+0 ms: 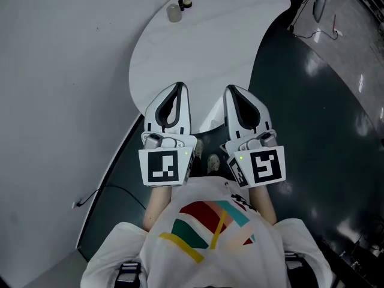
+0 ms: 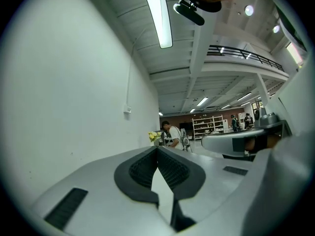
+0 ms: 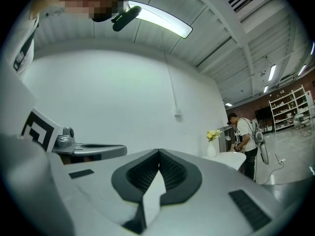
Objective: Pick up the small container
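The container (image 1: 174, 12), a small pale cylinder, stands upright at the far end of the white curved bench (image 1: 210, 41), with a smaller dark thing (image 1: 187, 3) just beside it on its far right. Both are well apart from the grippers.

The left gripper (image 1: 179, 87) and the right gripper (image 1: 231, 90) are held side by side over the near end of the bench, both pointing level toward the far end, each with its marker cube nearest the person. In the left gripper view the jaws are closed, tips meeting, with nothing between them. In the right gripper view the jaws are likewise closed and empty, and the left gripper shows at that view's left.

A white wall (image 1: 54, 71) runs along the bench's left side, and the dark glossy floor (image 1: 300, 137) lies to the right. Far off, the right gripper view shows a vase of yellow flowers (image 3: 212, 140) on another white table, with a person (image 3: 244, 139) standing just right of it.
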